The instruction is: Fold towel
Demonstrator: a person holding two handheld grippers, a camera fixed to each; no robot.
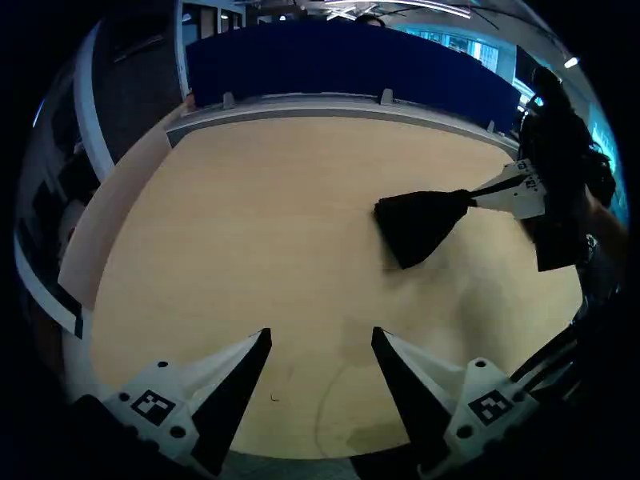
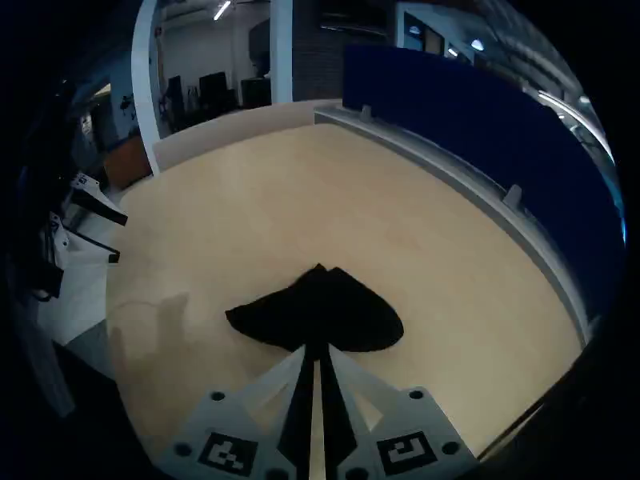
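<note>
Pale wooden tabletop [image 1: 240, 240]. Black cloth towel [image 2: 320, 316] bunched on it, near edge clamped between fingers of right gripper [image 2: 316, 356]. Fingers of left gripper [image 1: 320, 340] wide apart. Looks limp, light; take a free corner.

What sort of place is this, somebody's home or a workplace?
Most likely an open-plan office: a pale wooden desk, a blue partition screen along its back edge, and strip ceiling lights. The right claw pinches a black towel.

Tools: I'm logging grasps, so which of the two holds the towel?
The right tool, fingers shut on the black towel; the left tool stands open above the table, gripping nothing.
</note>
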